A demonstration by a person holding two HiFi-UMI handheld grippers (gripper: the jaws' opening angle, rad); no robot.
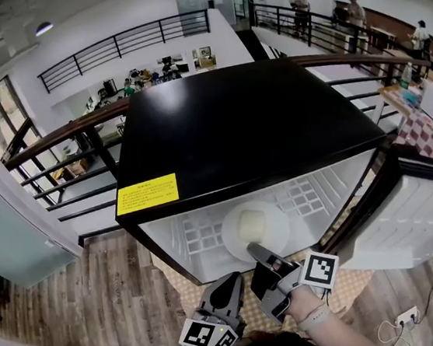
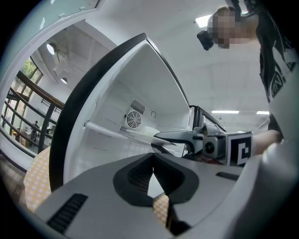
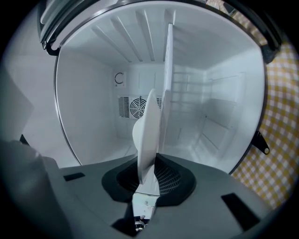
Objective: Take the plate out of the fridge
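A white plate [image 1: 275,235] lies on the wire shelf [image 1: 200,233] inside the open black fridge [image 1: 234,127], with a pale lump [image 1: 252,222] on it. My right gripper [image 1: 253,248] reaches into the fridge mouth and is shut on the plate's near rim. In the right gripper view the plate [image 3: 150,135] shows edge-on, clamped between the pads of the right gripper [image 3: 147,175]. My left gripper [image 1: 231,280] hangs just outside the fridge, left of the right one. Its jaws [image 2: 153,161] meet at the tips with nothing between them. From the left gripper view the right gripper [image 2: 161,137] points into the fridge.
The fridge door [image 1: 410,215] stands swung open to the right. A checkered mat [image 1: 182,278] lies under the fridge on the wood floor. A fan vent [image 3: 135,106] sits in the fridge's back wall. Railings [image 1: 64,140] run behind.
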